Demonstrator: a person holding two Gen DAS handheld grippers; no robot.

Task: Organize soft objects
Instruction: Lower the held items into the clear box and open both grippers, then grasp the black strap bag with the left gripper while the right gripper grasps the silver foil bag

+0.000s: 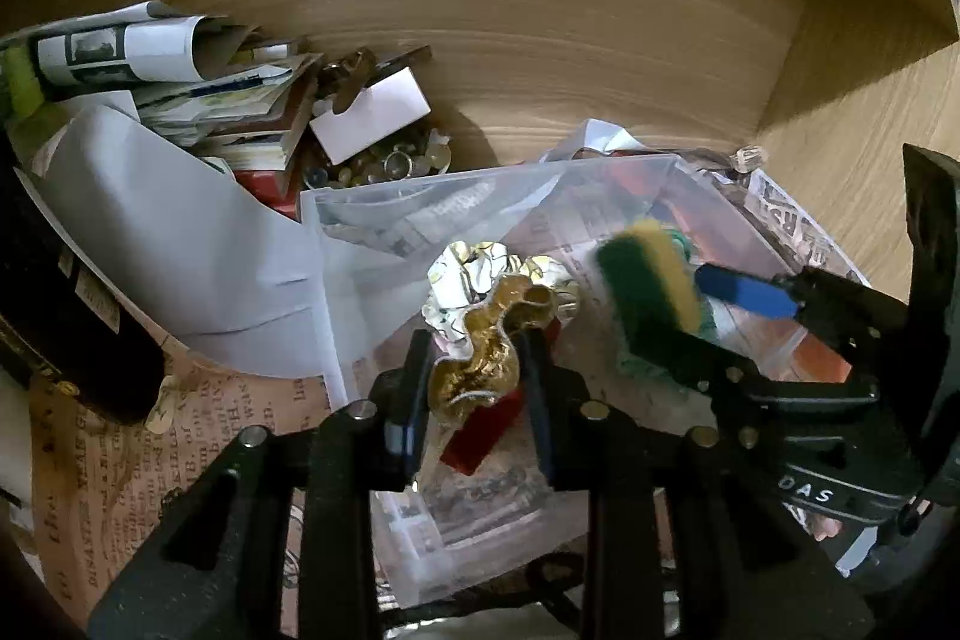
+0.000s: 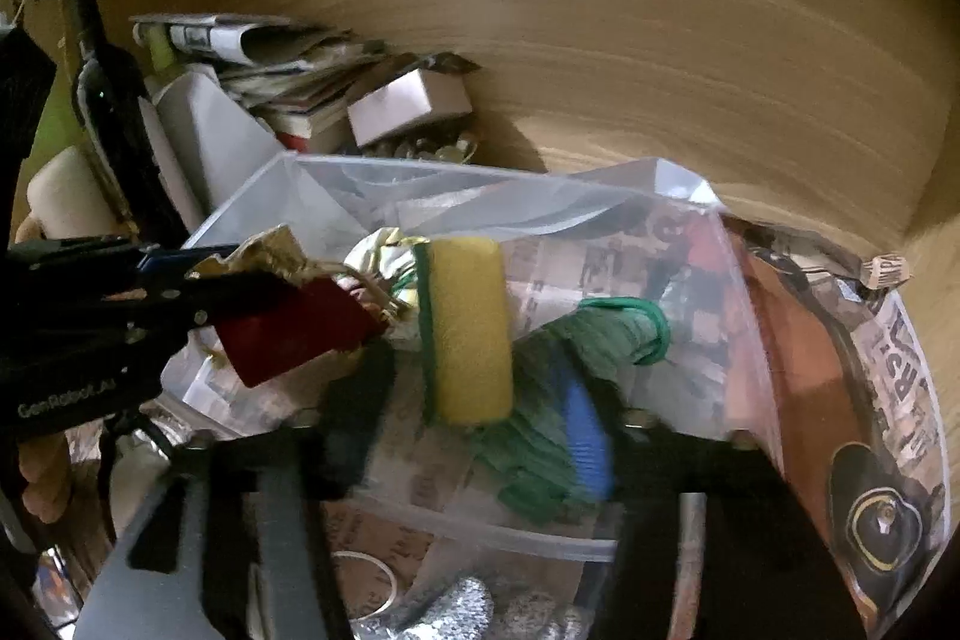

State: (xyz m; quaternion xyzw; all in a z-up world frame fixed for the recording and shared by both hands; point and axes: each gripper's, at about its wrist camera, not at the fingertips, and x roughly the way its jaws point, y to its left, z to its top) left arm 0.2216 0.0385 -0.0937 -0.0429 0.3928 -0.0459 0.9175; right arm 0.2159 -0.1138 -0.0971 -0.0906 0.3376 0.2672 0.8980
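**Two soft items held over the bin, none clearly put down yet**

Two grippers are busy at the same time above the clear plastic bin (image 1: 336,244). The left gripper (image 1: 474,370) has its jaws clenched on a gold and silver crumpled fabric piece (image 1: 480,370), maybe a scrunchie, and a red tag (image 1: 480,436) hangs under it. The right gripper (image 2: 474,436) holds a yellow sponge with a green scouring side (image 2: 471,328); its jaws look closed around the sponge, though the picture is blurred there. Both items hang above the open bin, not resting in it.

Inside the bin lies a green cloth with a loop (image 2: 600,334), so one soft thing seems already sorted. I judge the task is in the middle: two items must still be released. At the bottom of the right wrist view, outside the bin, something silver and glittery (image 2: 456,610) waits; whether it is soft I cannot tell. The stack of papers (image 1: 198,100) and the dark bottle (image 2: 105,100) behind appear not to belong to the task.
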